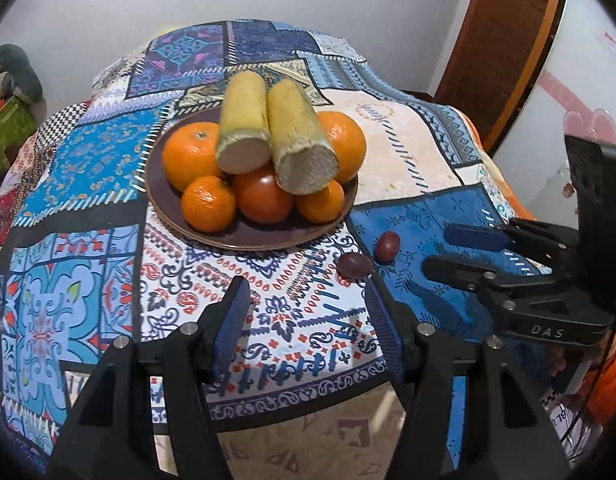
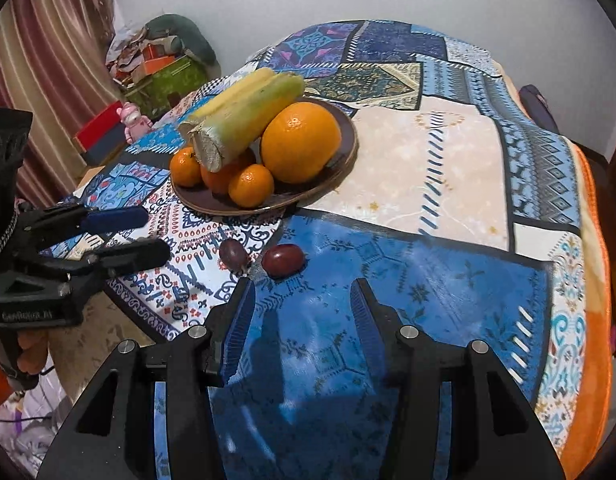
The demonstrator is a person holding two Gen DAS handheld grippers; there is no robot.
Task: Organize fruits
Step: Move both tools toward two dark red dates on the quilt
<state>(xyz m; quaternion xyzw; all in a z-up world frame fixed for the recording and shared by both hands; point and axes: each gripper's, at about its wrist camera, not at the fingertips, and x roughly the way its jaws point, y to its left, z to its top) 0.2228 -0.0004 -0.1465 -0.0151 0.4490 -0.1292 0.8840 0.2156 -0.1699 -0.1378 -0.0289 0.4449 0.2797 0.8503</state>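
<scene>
A brown plate (image 1: 244, 240) (image 2: 340, 148) on the patterned tablecloth holds several oranges (image 1: 190, 156) (image 2: 300, 142), a tomato (image 1: 262, 196) and two cut sugarcane pieces (image 1: 300, 140) (image 2: 244, 116). Two dark red grapes lie on the cloth in front of the plate: one (image 1: 387, 245) (image 2: 283, 261) and a darker one (image 1: 355, 265) (image 2: 234, 256). My left gripper (image 1: 308, 300) (image 2: 152, 234) is open and empty, just short of the grapes. My right gripper (image 2: 302, 292) (image 1: 440, 252) is open and empty, just behind the grapes.
The table (image 1: 68, 168) (image 2: 448, 168) is covered by a blue patchwork cloth. Its near edge drops to the floor (image 1: 308, 432). Boxes and clutter (image 2: 156, 68) stand against the far wall. A wooden door (image 1: 504, 40) is at the right.
</scene>
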